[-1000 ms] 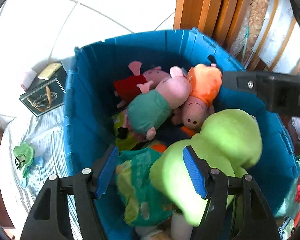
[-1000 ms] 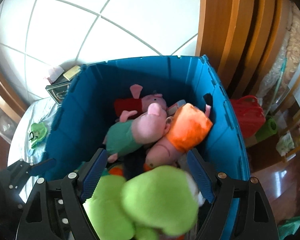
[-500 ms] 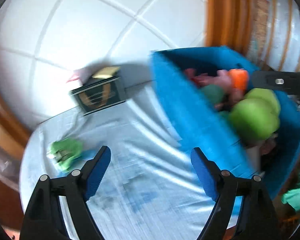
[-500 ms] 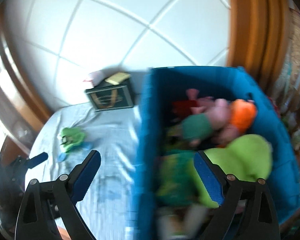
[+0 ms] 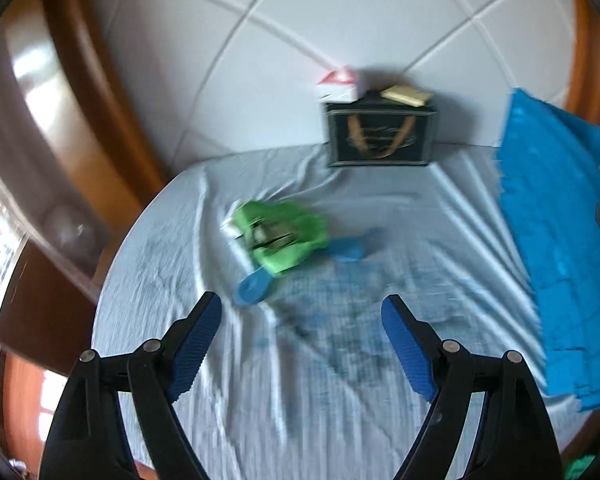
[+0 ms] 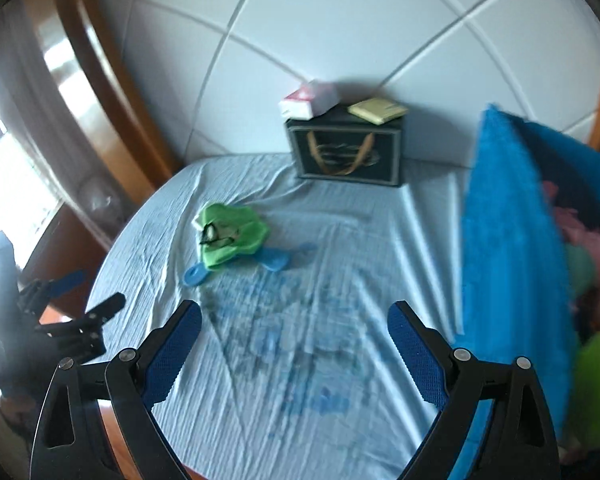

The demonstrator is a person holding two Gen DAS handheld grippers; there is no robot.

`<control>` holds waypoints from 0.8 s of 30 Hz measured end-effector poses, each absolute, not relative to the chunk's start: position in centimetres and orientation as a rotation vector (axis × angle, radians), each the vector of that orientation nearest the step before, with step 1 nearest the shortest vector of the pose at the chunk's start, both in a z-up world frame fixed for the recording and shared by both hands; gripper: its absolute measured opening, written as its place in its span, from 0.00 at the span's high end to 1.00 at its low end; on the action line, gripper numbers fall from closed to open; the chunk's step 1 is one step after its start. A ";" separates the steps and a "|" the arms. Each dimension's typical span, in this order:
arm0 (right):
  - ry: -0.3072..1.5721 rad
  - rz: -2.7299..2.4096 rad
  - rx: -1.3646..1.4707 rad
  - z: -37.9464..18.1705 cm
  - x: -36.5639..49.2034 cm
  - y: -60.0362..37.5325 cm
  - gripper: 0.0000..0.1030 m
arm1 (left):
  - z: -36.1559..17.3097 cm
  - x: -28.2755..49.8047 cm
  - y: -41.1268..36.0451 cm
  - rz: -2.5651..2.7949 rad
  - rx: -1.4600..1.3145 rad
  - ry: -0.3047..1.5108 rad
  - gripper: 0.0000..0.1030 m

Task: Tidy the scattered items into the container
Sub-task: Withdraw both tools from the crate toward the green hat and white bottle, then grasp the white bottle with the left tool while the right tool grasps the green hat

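Tongs on both sides are hanging spread and empty above the pale blue wrinkled bedsheet [image 6: 300, 360], which fits a reach toward whatever is left lying loose. I am watching my left gripper [image 5: 302, 344] aiming at the soft green plush toy with blue flat feet [image 5: 282, 236], which is lying flat near the middle of the bed, toward its left edge, well apart from everything else. My right gripper [image 6: 294, 354] is hovering over the bare sheet with the same toy [image 6: 230, 234] ahead of it. The tall blue fabric storage bin [image 6: 508, 248] is standing at the bed's right edge, and I am judging it nearly full, with pink and green plush showing inside. A black gift bag with gold handles [image 6: 346, 154] is leaning against the white padded headboard [image 6: 340, 32], carrying small boxes on top; I am reading it as furniture of the scene rather than clutter. Motion blur is softening the toy's details.
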State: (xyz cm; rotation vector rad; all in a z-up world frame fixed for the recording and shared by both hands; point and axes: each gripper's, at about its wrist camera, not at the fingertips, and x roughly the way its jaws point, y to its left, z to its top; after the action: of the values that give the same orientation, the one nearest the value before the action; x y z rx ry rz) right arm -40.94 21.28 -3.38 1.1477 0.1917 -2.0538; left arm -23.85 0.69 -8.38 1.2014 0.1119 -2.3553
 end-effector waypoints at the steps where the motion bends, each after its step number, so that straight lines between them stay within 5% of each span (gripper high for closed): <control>1: 0.192 -2.036 1.150 -4.0 -41.0 20.5 0.07 | -8.9 -23.5 -0.1 -2.339 1.196 0.127 0.20; 10: 0.216 -1.938 1.215 -9.3 -40.8 12.4 0.01 | -14.6 -20.9 -9.3 -2.218 1.204 0.307 0.20; 24: 0.242 -2.049 1.388 -19.7 -41.7 -5.3 0.00 | -22.4 -28.1 -25.3 -2.366 1.318 0.219 0.20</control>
State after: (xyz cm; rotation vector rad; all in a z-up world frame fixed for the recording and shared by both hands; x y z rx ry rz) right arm -41.74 -5.26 -19.68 1.3880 0.2425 -2.0487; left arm -28.11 -25.35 -22.44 1.3182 0.2186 -2.3656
